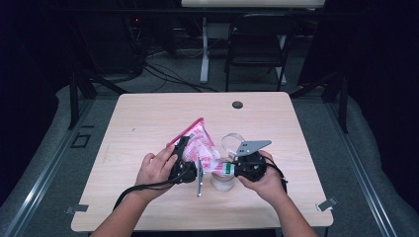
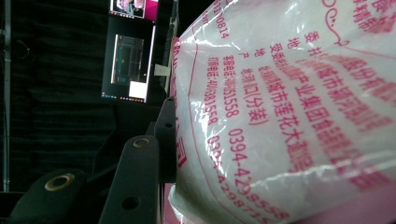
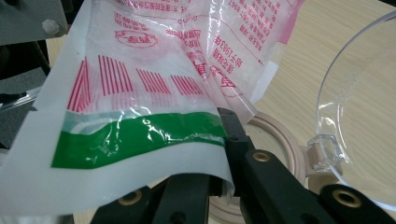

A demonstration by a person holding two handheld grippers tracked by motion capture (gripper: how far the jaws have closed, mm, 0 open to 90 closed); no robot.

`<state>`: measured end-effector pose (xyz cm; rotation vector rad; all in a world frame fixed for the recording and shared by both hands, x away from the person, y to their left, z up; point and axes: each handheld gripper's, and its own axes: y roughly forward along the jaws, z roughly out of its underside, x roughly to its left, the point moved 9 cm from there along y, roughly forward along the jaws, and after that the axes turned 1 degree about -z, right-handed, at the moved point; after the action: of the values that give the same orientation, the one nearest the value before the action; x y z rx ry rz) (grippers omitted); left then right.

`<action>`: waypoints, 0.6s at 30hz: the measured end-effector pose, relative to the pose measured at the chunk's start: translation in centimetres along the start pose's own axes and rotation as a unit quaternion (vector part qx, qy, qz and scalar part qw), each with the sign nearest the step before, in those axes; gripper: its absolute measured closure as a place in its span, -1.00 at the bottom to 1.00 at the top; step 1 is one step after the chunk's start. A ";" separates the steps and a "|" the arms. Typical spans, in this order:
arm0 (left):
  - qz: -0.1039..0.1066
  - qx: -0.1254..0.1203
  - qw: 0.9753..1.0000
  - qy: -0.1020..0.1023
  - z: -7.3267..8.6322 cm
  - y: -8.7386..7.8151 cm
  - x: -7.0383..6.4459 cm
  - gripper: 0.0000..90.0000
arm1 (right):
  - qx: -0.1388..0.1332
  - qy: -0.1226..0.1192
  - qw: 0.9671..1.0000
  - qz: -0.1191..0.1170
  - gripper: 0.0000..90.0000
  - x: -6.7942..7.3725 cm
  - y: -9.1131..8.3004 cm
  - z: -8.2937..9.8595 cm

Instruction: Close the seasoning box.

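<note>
Right gripper [image 3: 224, 154] clamps the bag's [image 3: 154, 84] green-banded corner over the open jar [image 3: 280, 140]; hinged clear lid [image 3: 359, 107] stands open. Left gripper [image 1: 182, 157] pinches the pink-printed end higher. Film glossy, crinkled; white grains inside. Bag raised and tilted above the table [image 1: 148, 113]; judged: pouring not visibly begun.

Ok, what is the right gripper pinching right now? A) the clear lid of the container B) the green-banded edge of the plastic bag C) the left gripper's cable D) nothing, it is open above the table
B: in the right gripper view the right gripper has its jaws closed on the plastic bag at its green band, above the open container; the clear lid stands free beside them.
</note>
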<state>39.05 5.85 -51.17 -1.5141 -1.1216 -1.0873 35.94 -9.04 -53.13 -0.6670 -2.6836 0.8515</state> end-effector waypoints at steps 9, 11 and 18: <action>-0.002 -0.001 1.000 -0.001 0.0 -0.1 0.1 0.39 | 0.002 0.000 1.000 0.000 1.00 0.0 0.1 0.1; -0.006 -0.004 1.000 0.001 -0.1 -0.1 0.2 0.39 | 0.004 -0.001 1.000 0.000 1.00 0.0 0.1 0.1; -0.010 -0.005 1.000 0.007 -0.2 -0.1 0.4 0.39 | 0.005 -0.001 1.000 0.000 1.00 0.0 0.2 0.2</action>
<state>38.96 5.75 -50.76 -1.5040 -1.1246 -1.1172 35.95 -9.03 -53.37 -0.6654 -2.6792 0.8663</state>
